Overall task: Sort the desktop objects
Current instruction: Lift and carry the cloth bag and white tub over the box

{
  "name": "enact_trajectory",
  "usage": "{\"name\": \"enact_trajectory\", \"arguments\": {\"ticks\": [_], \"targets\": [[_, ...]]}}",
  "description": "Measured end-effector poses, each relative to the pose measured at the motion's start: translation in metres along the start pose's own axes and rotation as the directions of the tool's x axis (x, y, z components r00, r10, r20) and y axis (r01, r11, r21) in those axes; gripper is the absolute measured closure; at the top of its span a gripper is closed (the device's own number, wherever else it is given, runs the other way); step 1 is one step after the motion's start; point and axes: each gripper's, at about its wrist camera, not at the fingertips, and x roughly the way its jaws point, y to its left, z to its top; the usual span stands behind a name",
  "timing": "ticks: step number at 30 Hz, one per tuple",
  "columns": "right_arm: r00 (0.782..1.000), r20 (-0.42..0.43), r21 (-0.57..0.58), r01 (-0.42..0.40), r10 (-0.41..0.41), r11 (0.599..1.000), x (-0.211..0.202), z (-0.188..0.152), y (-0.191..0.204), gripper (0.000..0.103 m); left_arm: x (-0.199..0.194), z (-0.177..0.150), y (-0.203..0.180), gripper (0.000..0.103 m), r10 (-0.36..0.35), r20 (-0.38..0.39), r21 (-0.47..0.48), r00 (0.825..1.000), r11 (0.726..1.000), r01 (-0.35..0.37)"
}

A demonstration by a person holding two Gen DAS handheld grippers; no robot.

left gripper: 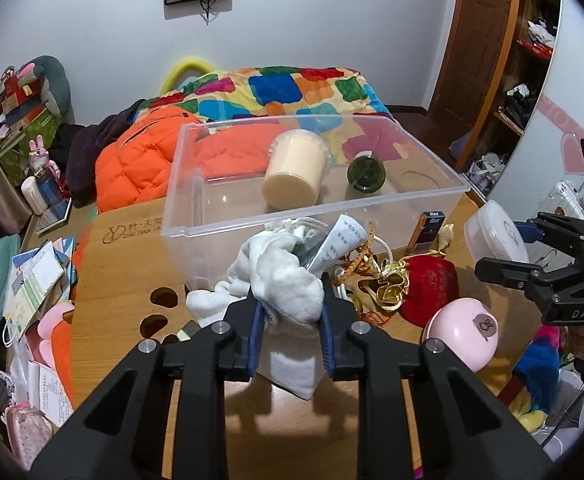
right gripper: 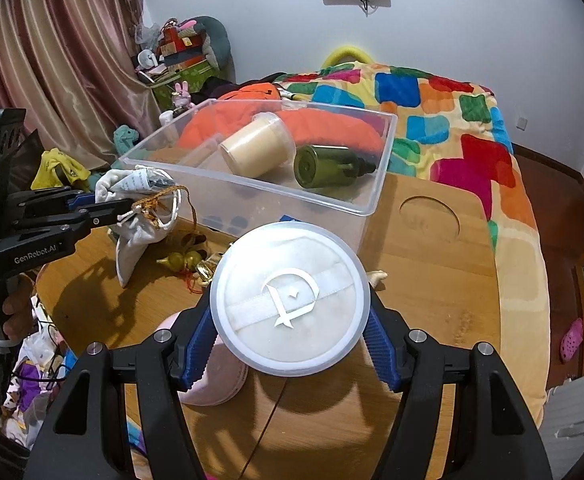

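left gripper (left gripper: pixel 290 312) pinches white pouch (left gripper: pixel 288 280) just beside bin rim (left gripper: pixel 252 220).

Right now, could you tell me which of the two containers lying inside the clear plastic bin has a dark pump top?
The dark green plastic bottle, lying on its side nearer the bin's right end; the cream cylindrical jar beside it has a clear lid.

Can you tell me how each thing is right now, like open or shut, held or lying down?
Left tongs: shut on the white pouch.
White pouch: pinched, lifted, paper sticking out.
Right tongs: gripping the round case.
Round case: lid on, held up.
Clear bin: open, on the table.
Cream jar: lying sideways in bin.
Green bottle: lying sideways in bin.
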Motion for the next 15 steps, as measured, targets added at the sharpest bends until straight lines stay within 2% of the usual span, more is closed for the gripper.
{"name": "enact_trajectory", "arguments": {"ticks": [15], "targets": [[1.000, 0.030, -0.021, 0.000, 0.001, 1.000, -0.012, 0.013, 0.008, 0.041, -0.029, 0.010, 0.015, 0.081, -0.024, 0.042, -0.040, 0.999, 0.999, 0.026]]}}
